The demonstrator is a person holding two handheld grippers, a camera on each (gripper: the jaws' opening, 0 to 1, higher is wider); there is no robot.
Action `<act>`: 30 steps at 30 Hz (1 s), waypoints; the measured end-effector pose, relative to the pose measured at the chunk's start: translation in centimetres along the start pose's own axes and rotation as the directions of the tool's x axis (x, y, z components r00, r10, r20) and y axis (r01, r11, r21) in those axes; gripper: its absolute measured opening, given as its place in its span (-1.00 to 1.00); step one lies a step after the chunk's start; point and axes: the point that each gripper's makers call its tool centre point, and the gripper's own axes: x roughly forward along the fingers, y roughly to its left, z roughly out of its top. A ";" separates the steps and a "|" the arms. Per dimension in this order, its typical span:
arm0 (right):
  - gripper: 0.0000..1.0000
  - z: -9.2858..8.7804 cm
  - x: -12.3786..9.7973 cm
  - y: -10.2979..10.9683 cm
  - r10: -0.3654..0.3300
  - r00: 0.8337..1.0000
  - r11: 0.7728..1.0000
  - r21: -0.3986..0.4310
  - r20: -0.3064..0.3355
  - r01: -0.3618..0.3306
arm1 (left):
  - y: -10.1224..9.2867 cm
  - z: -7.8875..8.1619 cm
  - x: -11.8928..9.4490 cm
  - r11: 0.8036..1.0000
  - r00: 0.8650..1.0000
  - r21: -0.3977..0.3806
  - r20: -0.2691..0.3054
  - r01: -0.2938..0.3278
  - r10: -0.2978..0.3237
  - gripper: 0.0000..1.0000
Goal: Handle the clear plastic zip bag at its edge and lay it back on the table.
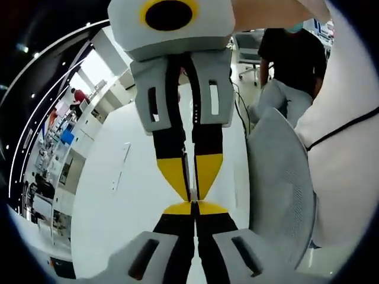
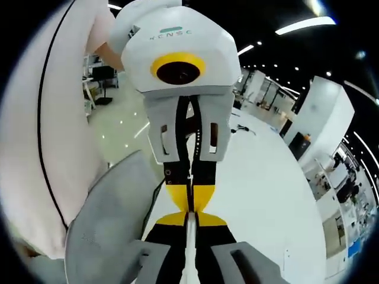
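Observation:
My two grippers meet tip to tip above the white table (image 1: pixel 112 201). In the left gripper view my left gripper (image 1: pixel 194 208) rises from the bottom with its yellow-tipped jaws shut. My right gripper (image 1: pixel 193 194) reaches down from the top, also shut. The clear zip bag (image 2: pixel 189 242) shows only edge-on, as a thin pale strip pinched between the right gripper's (image 2: pixel 189 219) jaws. A faint sliver of the bag (image 1: pixel 188 168) runs between those jaws in the left gripper view too. The left gripper (image 2: pixel 190 206) hangs from the top in the right gripper view, closed at the same spot.
A grey mesh chair (image 1: pixel 278 177) (image 2: pixel 106 231) stands beside the table (image 2: pixel 266 183). A person in white (image 1: pixel 346 142) (image 2: pixel 41 118) is close behind it. Another person in a black shirt (image 1: pixel 293 53) stands farther off. A dark cable (image 2: pixel 243 129) lies on the table.

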 end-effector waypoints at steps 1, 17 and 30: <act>-1.00 0.0 0.0 0.0 -0.002 1.000 1.000 -0.013 -0.006 0.002 | 0.0 0.0 0.0 1.000 1.000 0.003 0.000 -0.001 0.001 -1.00; -1.00 -0.6 0.0 0.0 -0.017 0.996 0.998 -0.058 -0.085 0.012 | 0.1 -0.8 0.1 0.999 1.000 0.046 -0.017 -0.014 0.015 -1.00; -1.00 -1.9 -1.0 -0.1 -0.016 0.992 0.999 -0.037 -0.122 0.012 | 0.4 -1.2 -0.1 0.998 0.999 0.051 -0.014 -0.028 0.029 -1.00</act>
